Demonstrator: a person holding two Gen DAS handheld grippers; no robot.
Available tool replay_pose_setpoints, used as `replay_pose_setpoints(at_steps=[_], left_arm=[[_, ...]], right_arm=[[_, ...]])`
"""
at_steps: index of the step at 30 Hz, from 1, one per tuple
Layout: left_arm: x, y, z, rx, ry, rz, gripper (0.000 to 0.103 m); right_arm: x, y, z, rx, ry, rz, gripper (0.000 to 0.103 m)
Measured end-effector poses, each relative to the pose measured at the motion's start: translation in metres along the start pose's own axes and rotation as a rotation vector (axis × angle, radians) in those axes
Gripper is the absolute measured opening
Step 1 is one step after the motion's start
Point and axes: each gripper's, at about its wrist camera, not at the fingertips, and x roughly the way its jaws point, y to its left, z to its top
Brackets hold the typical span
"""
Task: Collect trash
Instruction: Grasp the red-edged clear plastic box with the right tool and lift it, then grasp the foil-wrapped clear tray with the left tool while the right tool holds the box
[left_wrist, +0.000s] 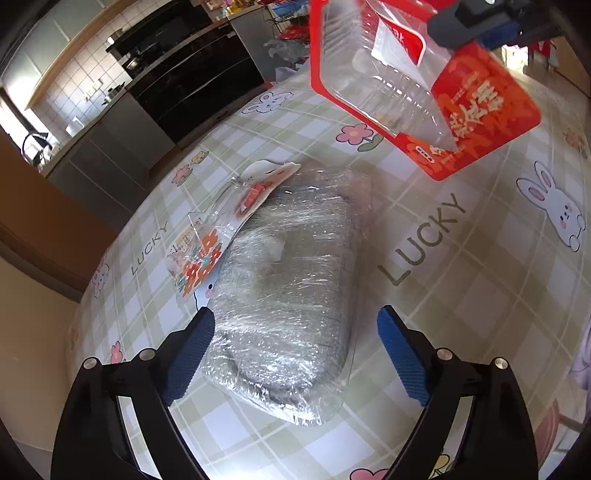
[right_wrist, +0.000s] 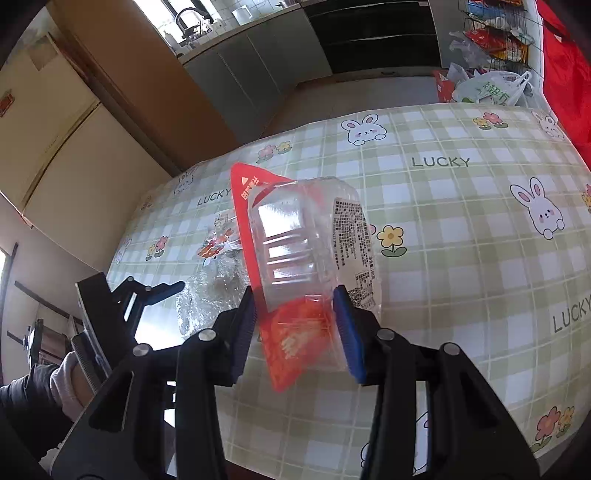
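Centrally, foil-lined clear bag (left_wrist: 291, 295) flat on checked tablecloth (left_wrist: 461, 295), left gripper (left_wrist: 295, 332) spread wide astride its near end, right gripper (right_wrist: 295, 325) clamped on red-and-clear plastic tray (right_wrist: 306, 254), raised beyond bag.

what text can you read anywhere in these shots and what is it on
"LUCKY": printed repeatedly on the checked tablecloth.
Red and clear plastic package in the right hand-held gripper: large Chinese characters and a fine-print label, unreadable.
Clear wrapper with flowered card: print too small.
White shopping bag: green characters, blurred.
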Motion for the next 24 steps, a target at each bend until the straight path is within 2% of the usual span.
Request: replay_pose_setpoints(at_steps=[2,4,8,10,14,20,24], left_arm=[[0.005,-0.005,0.002,0.031,0.002,0.026,0.075],[0.008,-0.005,0.003,0.026,0.01,0.009,0.066],[-0.005,0.0,0.001,0.01,-0.025,-0.024,0.05],[-0.017,0.005,-0.001,-0.02,-0.041,-0.051,0.045],[-0.045,0.025,-0.008,-0.164,-0.07,-0.16,0.04],[-0.067,0.067,-0.033,-0.468,-0.085,-0.319,0.036],[-0.071,0.086,-0.055,-0.615,-0.096,-0.347,0.036]], right_arm=[[-0.003,-0.002,-0.005,0.016,-0.007,0.01,0.044],[-0.007,-0.005,-0.01,0.034,-0.016,0.018,0.044],[-0.013,-0.011,-0.019,0.07,-0.03,0.032,0.044],[-0.015,-0.012,-0.022,0.079,-0.037,0.03,0.044],[-0.019,-0.011,-0.031,0.096,-0.042,0.036,0.044],[-0.021,-0.007,-0.043,0.097,-0.042,0.026,0.044],[-0.022,0.0,-0.045,0.076,-0.036,0.01,0.044]])
